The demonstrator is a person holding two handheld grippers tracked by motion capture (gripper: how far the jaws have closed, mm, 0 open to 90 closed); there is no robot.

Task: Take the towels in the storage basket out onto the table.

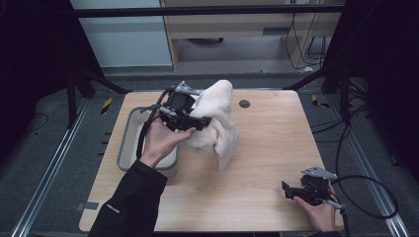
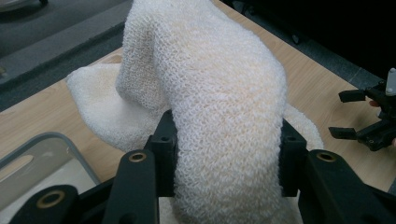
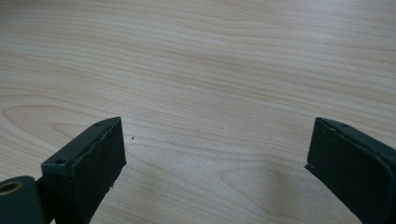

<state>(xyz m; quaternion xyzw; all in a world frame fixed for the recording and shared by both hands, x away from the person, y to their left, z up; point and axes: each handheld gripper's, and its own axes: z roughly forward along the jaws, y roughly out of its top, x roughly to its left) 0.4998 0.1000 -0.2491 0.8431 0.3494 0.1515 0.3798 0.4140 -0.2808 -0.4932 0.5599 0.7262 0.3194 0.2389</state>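
— Where do we have the cream towel [image 1: 217, 121]?
— Upper middle of the frame, bunched, clenched in our left tongs [image 1: 201, 121] beside the grey bin [image 1: 129, 143].
— Our right tongs [image 1: 288, 190]?
— Lower right, jaws released over bare counter [image 1: 267, 148].

Grey bin [image 1: 129, 129] at left on wooden table [image 1: 267, 148], dark disc [image 1: 244, 103].

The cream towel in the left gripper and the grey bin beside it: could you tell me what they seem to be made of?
The cream towel looks like soft terry or knitted cotton: a looped, matte pile that drapes in folds. The grey rectangular bin seems to be moulded plastic: smooth, rounded rim with a slight sheen. Neither is certain from looks alone.
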